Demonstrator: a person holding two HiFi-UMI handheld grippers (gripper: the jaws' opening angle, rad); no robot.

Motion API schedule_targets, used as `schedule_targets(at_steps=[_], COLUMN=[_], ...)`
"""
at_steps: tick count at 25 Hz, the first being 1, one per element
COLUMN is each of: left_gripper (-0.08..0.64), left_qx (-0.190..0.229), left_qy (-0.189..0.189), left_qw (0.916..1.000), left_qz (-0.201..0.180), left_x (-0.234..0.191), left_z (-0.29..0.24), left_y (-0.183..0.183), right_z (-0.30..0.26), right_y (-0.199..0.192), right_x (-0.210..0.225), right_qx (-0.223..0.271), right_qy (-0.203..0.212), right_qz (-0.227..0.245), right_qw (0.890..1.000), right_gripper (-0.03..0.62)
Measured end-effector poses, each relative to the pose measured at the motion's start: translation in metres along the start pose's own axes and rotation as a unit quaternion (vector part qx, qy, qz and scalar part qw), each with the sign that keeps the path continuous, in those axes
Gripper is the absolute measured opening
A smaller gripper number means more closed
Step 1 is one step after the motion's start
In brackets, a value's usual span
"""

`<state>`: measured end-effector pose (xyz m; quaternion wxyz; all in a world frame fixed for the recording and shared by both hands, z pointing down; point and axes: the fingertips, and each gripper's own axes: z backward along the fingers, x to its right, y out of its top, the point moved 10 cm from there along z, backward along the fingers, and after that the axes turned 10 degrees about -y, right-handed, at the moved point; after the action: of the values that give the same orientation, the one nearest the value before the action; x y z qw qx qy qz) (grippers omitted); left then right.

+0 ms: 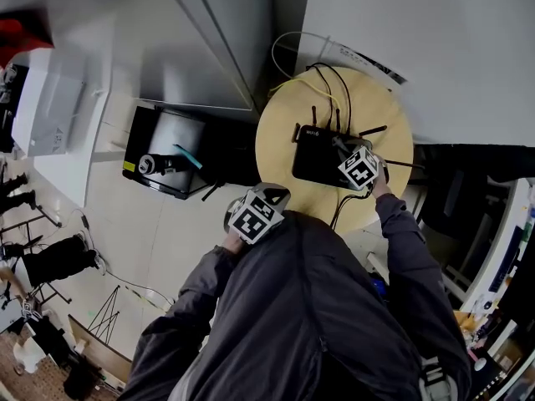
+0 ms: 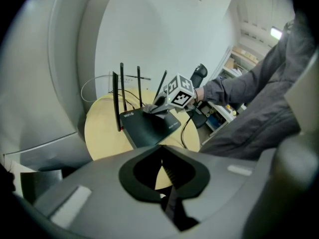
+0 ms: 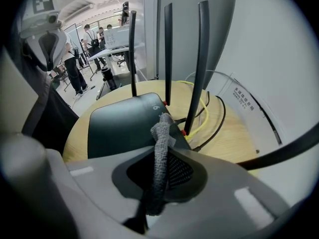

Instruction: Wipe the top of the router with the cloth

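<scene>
Router (image 1: 326,155), black, is set on a round table (image 1: 280,132). Left of the router, the left gripper (image 1: 257,215) is held clenched, empty. On the router's top, the cloth (image 3: 160,148) is pinched by the right gripper (image 3: 159,183); flat strokes clear of the antennas (image 3: 201,59) are advised.

Dark grey jacket (image 1: 318,324), marker-cubed left gripper (image 2: 166,185)

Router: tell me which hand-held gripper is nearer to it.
Right. The right hand-held gripper holds the cloth against the router's top. The left hand-held gripper is back past the table's near edge, apart from the router.
</scene>
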<state>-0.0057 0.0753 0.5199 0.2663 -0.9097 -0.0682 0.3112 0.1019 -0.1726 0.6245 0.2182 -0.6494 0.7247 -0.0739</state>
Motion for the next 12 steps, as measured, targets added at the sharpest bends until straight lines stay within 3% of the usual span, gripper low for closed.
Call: schedule_targets(at_steps=[12], left_gripper=[0.0], left_qx=[0.004], left_qy=[-0.005], left_qw=[0.9999], left_qz=[-0.014], left_x=[0.006], left_z=[0.005], left_y=[-0.007], right_z=[0.018], right_y=[-0.019], right_x=[-0.043], right_qx=[-0.007], right_qy=[0.019], right_qz=[-0.008], right_qw=[1.0], right_gripper=[0.029])
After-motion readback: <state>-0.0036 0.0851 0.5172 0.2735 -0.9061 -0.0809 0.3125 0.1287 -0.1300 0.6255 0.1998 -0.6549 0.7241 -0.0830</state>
